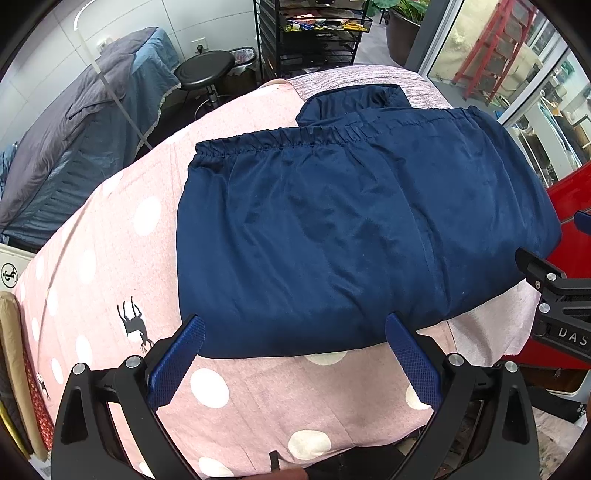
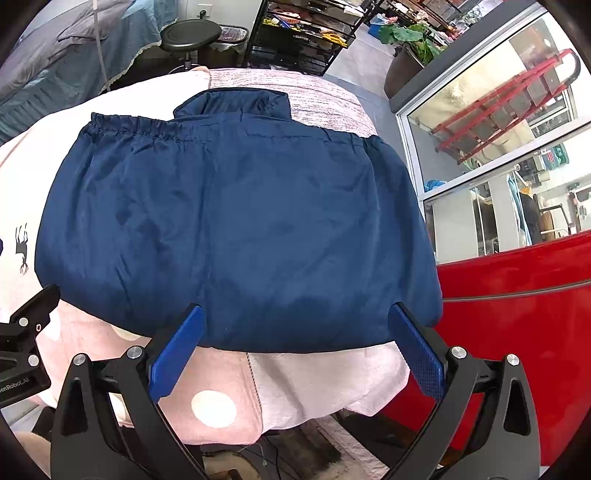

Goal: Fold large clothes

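A navy blue jacket (image 1: pixel 347 229) lies folded in a thick rectangle on the pink dotted table cover (image 1: pixel 122 258). Its elastic hem runs along the far edge and the collar (image 1: pixel 354 98) sticks out behind it. In the right wrist view the same jacket (image 2: pixel 236 229) fills the middle, collar (image 2: pixel 236 103) at the back. My left gripper (image 1: pixel 295 332) is open, its blue fingers (image 1: pixel 177 362) just short of the jacket's near edge, nothing between them. My right gripper (image 2: pixel 297 323) is open too, fingertips at the near edge, pads (image 2: pixel 417 350) apart and holding nothing.
The right gripper's black body (image 1: pixel 557 295) shows at the left view's right edge. A red panel (image 2: pixel 517 332) stands close on the right. Behind the table are a black stool (image 1: pixel 205 70), a black wire rack (image 1: pixel 314 33) and a bed with grey-blue covers (image 1: pixel 74 129). Glass doors (image 2: pixel 498 147) are at right.
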